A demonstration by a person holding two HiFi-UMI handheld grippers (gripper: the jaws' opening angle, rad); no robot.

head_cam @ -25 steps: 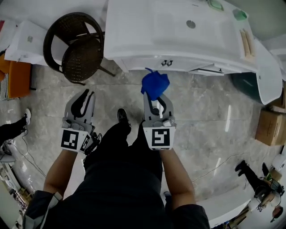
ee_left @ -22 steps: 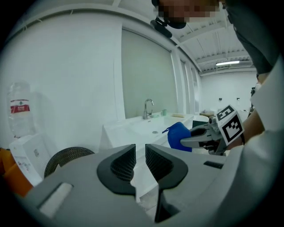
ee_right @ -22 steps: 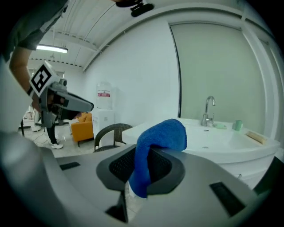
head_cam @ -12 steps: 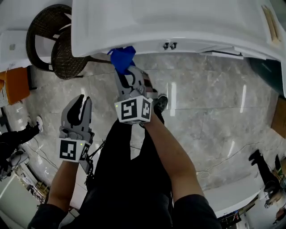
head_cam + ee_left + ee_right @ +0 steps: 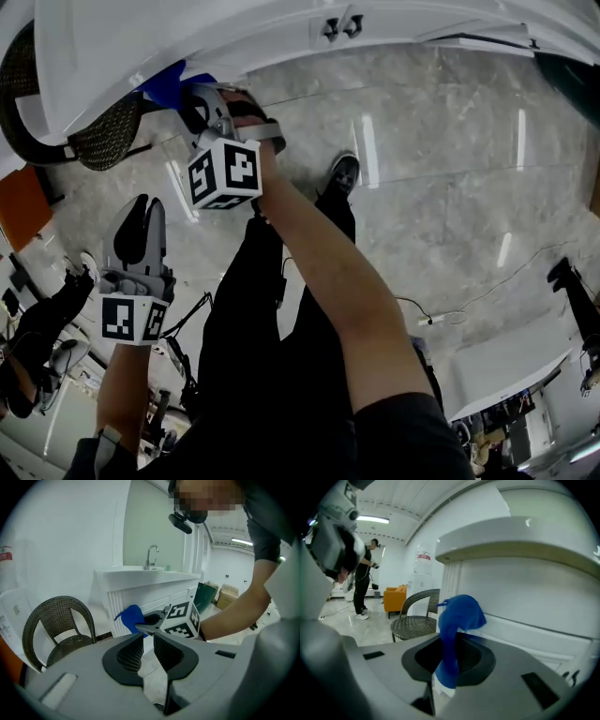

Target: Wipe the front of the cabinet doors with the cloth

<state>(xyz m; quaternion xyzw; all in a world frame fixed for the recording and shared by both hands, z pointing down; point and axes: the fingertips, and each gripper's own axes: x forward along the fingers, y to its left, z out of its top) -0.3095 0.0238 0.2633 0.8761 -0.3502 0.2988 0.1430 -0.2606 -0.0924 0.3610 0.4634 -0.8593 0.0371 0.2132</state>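
The blue cloth [image 5: 167, 86] is bunched in my right gripper [image 5: 192, 94], which is shut on it. In the head view it is held up against the left end of the white cabinet [image 5: 141, 47], under the counter's rim. The right gripper view shows the cloth [image 5: 459, 613] standing up out of the jaws of the right gripper [image 5: 452, 644], close to the cabinet front [image 5: 525, 592]. My left gripper [image 5: 141, 206] hangs low on the left, away from the cabinet, shut and empty. From the left gripper [image 5: 147, 637] I see the cloth [image 5: 130, 617] beside the cabinet's ribbed corner.
A dark wicker chair [image 5: 94, 141] stands just left of the cabinet, near the cloth. Door handles [image 5: 337, 26] sit further right. An orange seat [image 5: 396, 597] and a standing person [image 5: 363, 583] are behind the chair. A dark green object [image 5: 204, 595] and cardboard boxes [image 5: 227, 595] lie beyond the cabinet.
My right gripper has carried the cloth left and forward, from the middle of the cabinet to its left end. The left gripper stays low on the left.
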